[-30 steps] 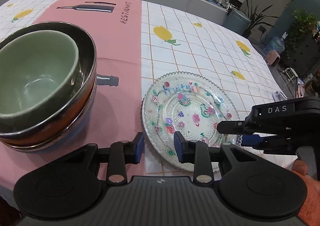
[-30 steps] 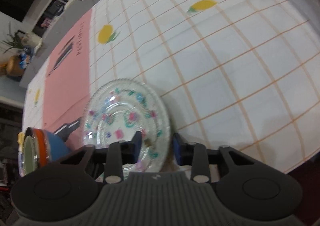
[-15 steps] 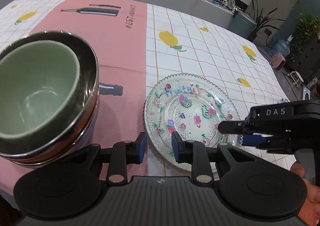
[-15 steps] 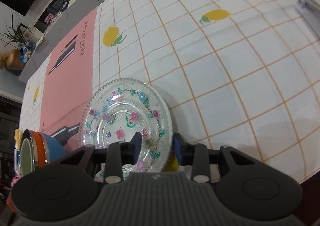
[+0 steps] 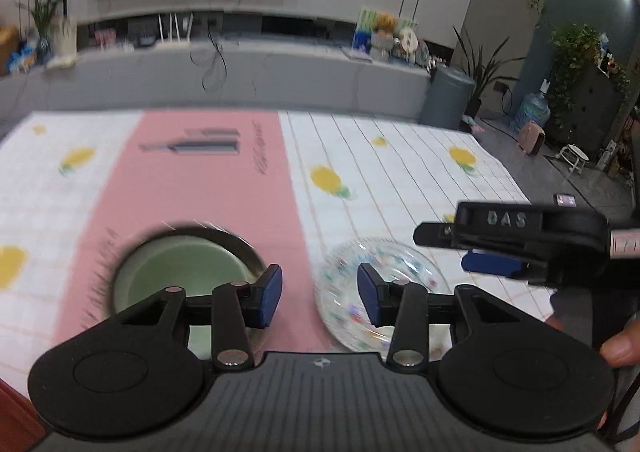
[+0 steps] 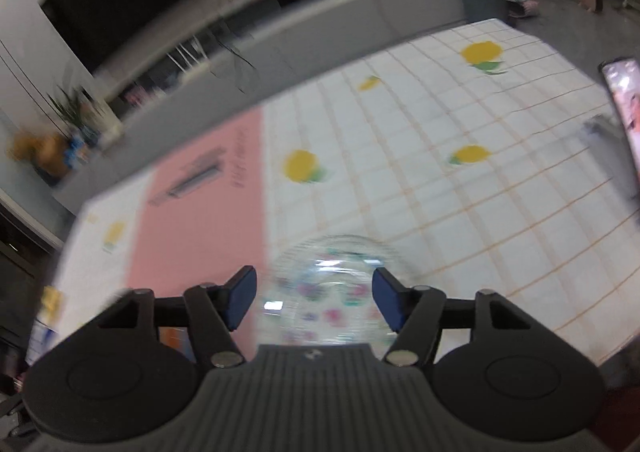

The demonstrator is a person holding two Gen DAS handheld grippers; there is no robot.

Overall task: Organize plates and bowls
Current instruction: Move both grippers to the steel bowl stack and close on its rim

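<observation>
Left gripper: fingers spread, holding nothing, above the worktop.
Right gripper: fingers spread over the plate, pinching nothing.
Clear glass plate with coloured flower pattern: flat on the lemon-print tablecloth.
Pale green bowl: nested in a steel bowl, left of the plate.

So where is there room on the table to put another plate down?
The far part of the tablecloth lies bare, from the lemon prints across the pink stripe. The near edge is crowded: the green bowl nested in a metal bowl, the glass plate beside them, and both grippers, left gripper and right gripper, hanging there.
</observation>
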